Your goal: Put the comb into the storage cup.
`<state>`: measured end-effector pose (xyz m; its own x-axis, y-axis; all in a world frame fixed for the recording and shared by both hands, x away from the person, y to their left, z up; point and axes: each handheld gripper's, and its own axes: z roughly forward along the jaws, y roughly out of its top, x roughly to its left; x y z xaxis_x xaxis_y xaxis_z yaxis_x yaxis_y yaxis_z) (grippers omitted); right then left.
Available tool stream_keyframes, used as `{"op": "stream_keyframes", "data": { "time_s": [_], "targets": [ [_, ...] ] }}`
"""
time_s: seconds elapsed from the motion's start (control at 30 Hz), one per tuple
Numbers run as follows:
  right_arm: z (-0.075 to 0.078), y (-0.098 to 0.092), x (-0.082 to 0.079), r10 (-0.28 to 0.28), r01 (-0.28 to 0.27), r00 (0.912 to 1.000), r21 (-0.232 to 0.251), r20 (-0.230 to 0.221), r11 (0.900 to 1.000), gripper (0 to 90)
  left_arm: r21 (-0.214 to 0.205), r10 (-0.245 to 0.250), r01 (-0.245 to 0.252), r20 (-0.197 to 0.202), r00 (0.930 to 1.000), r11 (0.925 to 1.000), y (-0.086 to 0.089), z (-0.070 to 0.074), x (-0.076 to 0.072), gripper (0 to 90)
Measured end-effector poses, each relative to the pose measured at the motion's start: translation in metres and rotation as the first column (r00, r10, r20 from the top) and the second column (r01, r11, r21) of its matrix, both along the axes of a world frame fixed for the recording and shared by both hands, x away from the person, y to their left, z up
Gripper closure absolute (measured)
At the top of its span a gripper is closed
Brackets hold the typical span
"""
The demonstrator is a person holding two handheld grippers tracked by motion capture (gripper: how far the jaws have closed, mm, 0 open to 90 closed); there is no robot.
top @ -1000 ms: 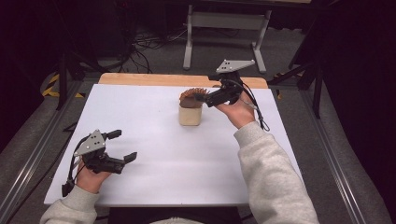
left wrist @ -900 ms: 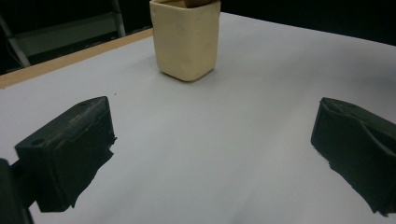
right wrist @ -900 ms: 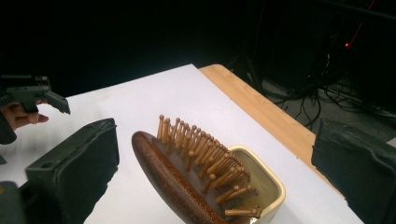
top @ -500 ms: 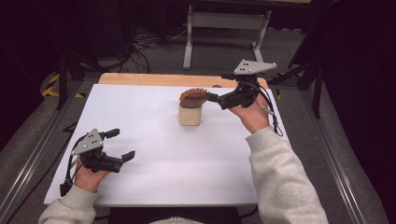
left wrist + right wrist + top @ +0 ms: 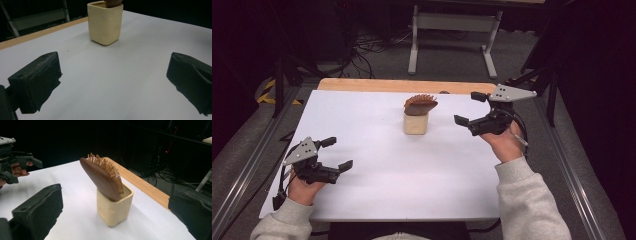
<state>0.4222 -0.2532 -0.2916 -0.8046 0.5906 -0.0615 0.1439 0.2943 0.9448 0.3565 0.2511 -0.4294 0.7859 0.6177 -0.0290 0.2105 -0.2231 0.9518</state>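
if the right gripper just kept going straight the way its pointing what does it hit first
Most likely the hairbrush leaning out of the cream cup, which sits between the open jaws of the right gripper. Depth is unclear, so the cup could come first.

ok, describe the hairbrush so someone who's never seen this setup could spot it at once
On the white table, look toward the far middle for a cream square holder. The hairbrush stands in it handle-down and tilted, its dark brown wooden oval head with pale wooden bristles sticking out of the top. Nothing else on the table is brown.
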Motion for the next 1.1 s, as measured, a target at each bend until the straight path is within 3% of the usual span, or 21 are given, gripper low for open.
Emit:
{"op": "stream_keyframes", "data": {
  "time_s": [0.1,0.33,0.43,0.8,1.1],
  "targets": [
    [-0.007,-0.006,-0.006,-0.012,0.012,0.9999,0.011,-0.008,0.9999,0.1,-0.006,0.002,-0.002,-0.002,1.0,1.0,0.0,0.0,0.0,0.6],
    [-0.047,-0.025,-0.022,-0.055,0.055,0.9976,0.006,-0.042,0.9984,0.5,-0.004,0.001,-0.001,0.011,0.9999,1.0,0.002,0.0,0.0,0.5],
    [-0.065,-0.031,-0.028,-0.056,0.057,0.9961,0.01,-0.068,0.9983,0.4,-0.008,0.001,-0.001,0.006,1.0,1.0,0.002,0.0,0.0,0.5],
    [-0.115,-0.043,-0.046,-0.03,0.034,0.9951,0.032,-0.094,0.9989,0.4,-0.008,0.005,-0.005,0.009,0.9999,1.0,0.005,-0.001,-0.001,0.5],
    [-0.149,-0.037,-0.05,-0.014,0.011,0.9911,-0.022,-0.132,0.9997,0.0,0.017,0.003,-0.003,-0.001,1.0,0.9998,0.006,-0.003,0.0,0.5]
  ]
}}
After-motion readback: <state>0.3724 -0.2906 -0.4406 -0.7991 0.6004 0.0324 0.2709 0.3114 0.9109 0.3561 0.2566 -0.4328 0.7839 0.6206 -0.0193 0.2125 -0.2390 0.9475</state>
